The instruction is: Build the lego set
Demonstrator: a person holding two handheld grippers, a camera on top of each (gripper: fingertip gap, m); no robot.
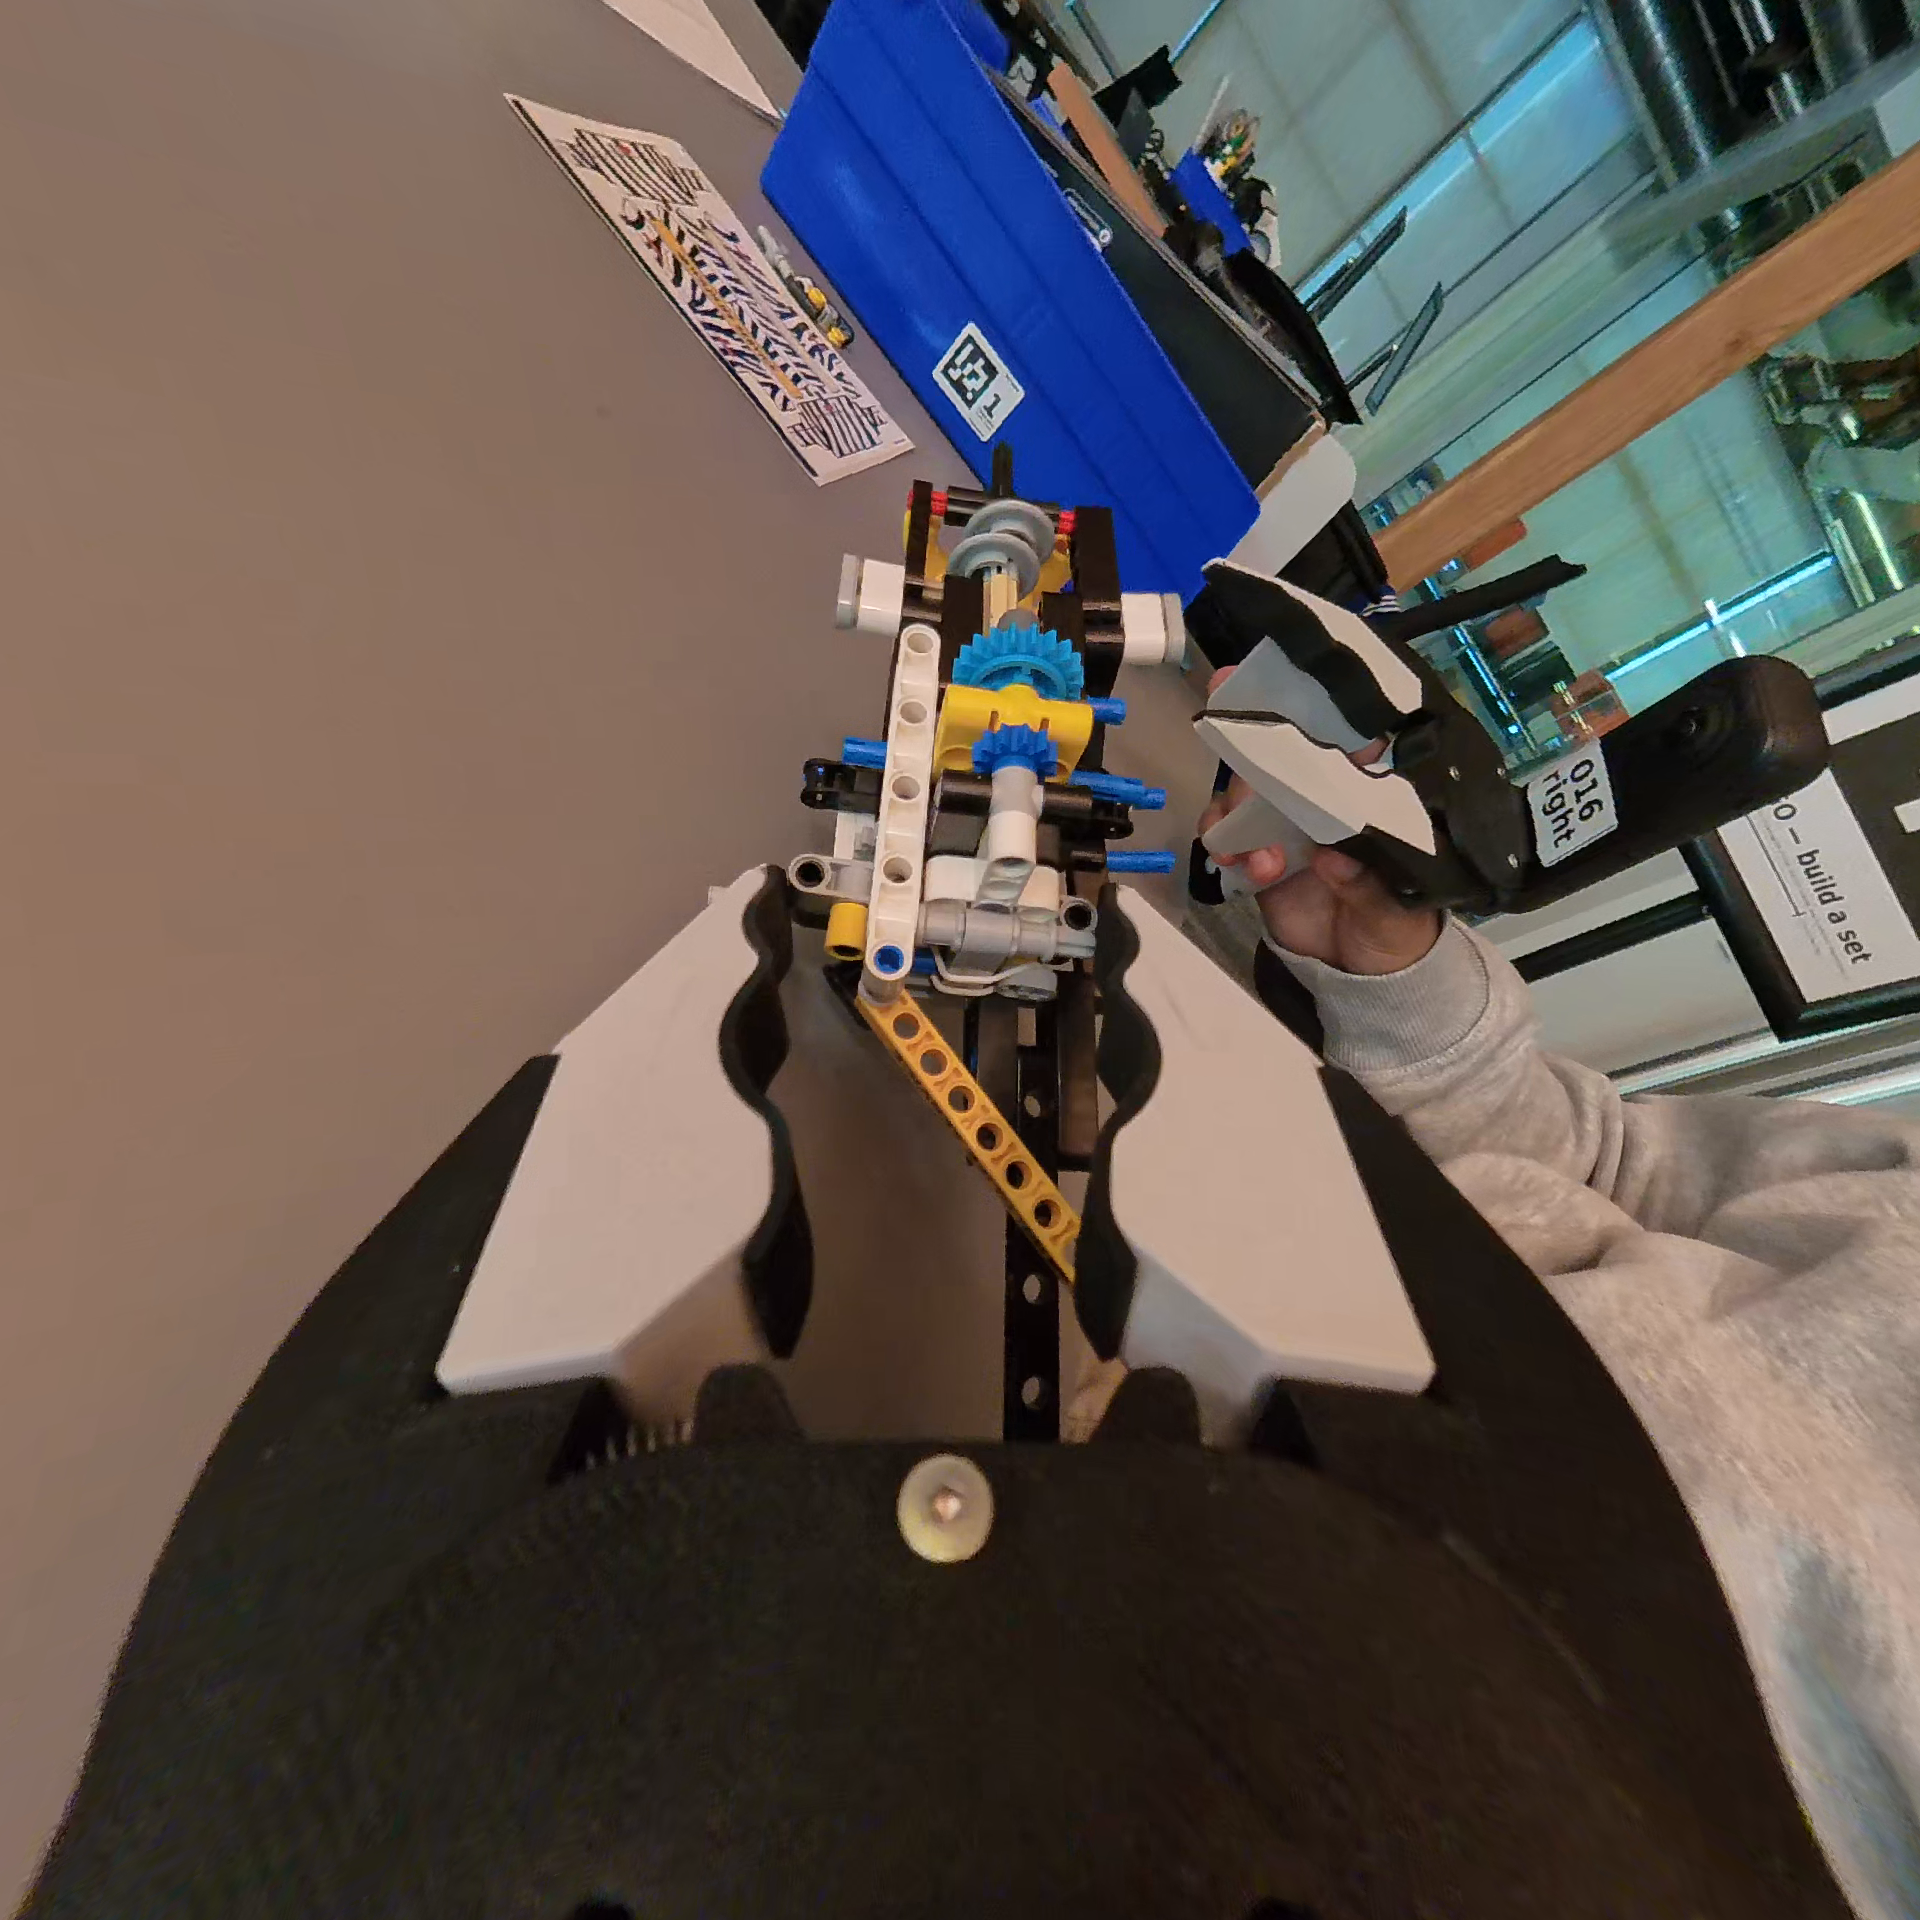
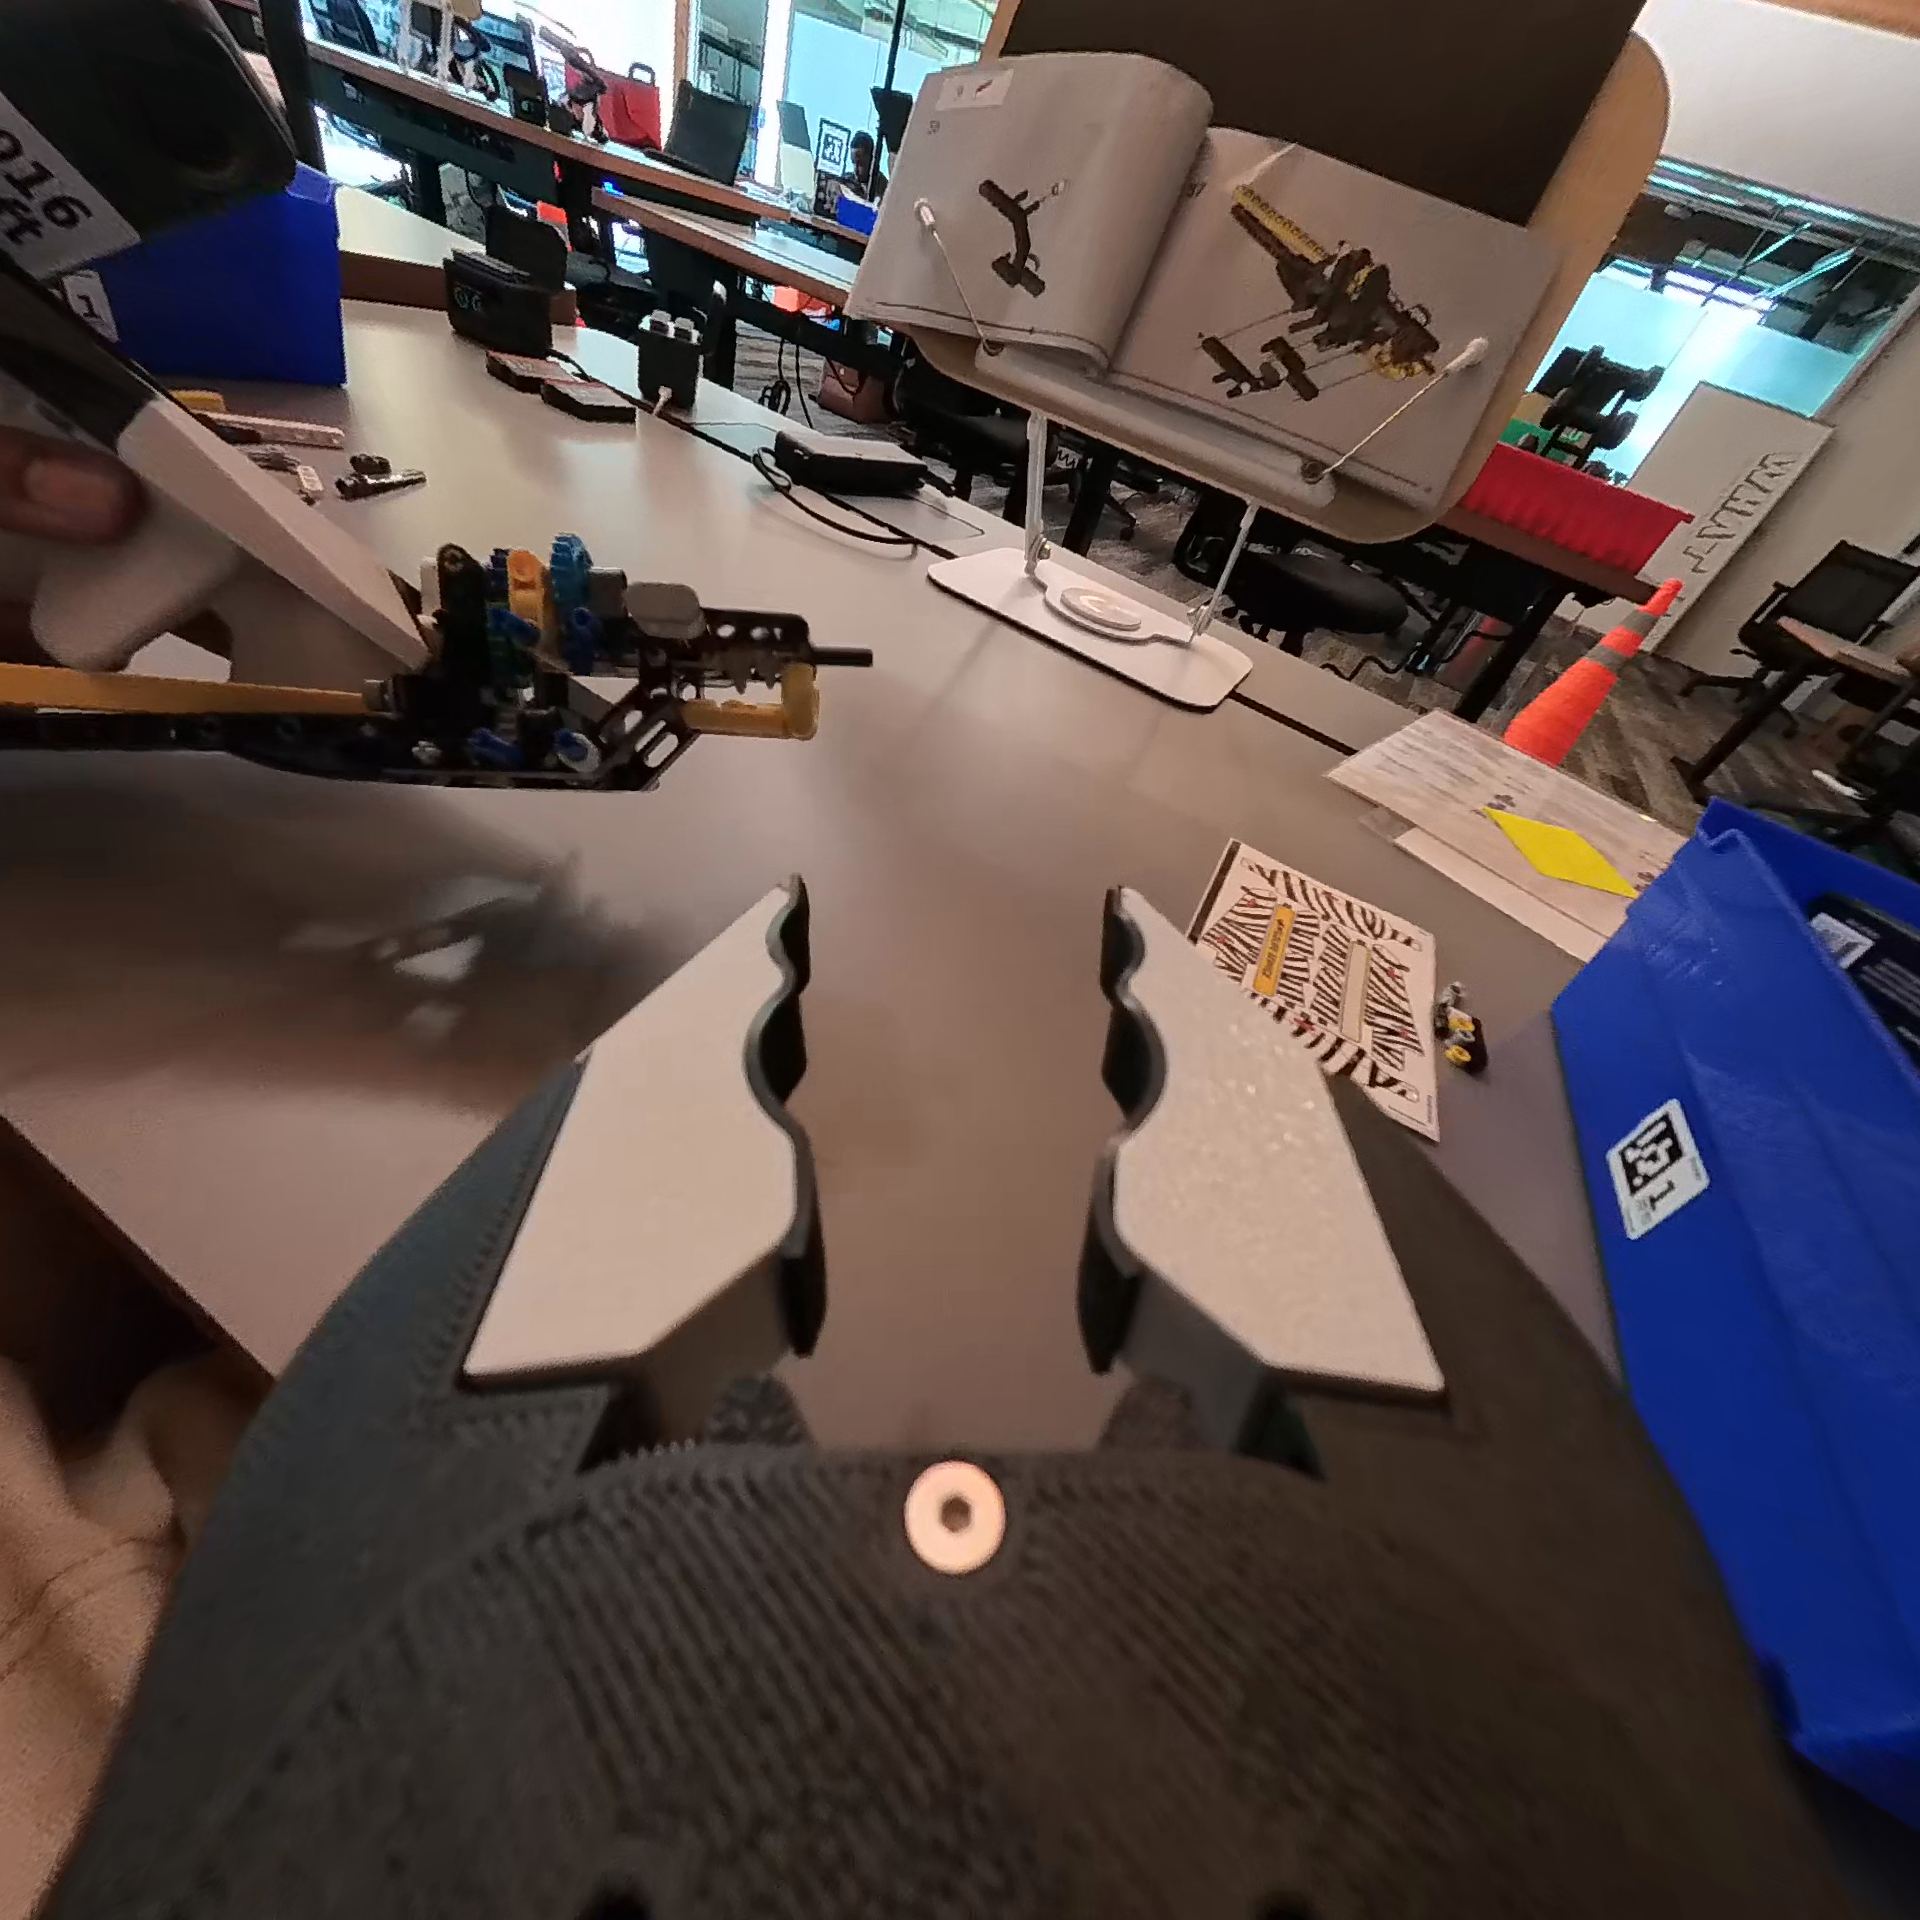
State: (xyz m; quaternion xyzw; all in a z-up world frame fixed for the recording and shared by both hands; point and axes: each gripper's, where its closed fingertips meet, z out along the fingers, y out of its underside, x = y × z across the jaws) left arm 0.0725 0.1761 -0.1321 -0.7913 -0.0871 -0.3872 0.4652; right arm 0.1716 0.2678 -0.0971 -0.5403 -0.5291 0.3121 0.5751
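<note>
The left gripper [image 1: 935,925] clamps the Lego gearbox assembly [image 1: 997,748] aloft; the right gripper [image 2: 951,935], wide open and empty, likely must fetch the next piece from the blue bin [image 2: 1766,1195].

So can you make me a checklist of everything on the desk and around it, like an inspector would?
Surface: grey table, smooth, mostly bare in the middle.
Job's things: half-built lego model with blue gears, held above the table; open instruction booklet on a stand; striped sticker sheet; blue parts bin.
Clutter: a few small loose pieces beside the sticker sheet; papers at the far right.
Grippers: left gripper shut on the lego model; right gripper open, holding nothing.
Cables: one cable from a small black box on the table.
Surroundings: orange traffic cone, other desks and chairs behind.
</note>
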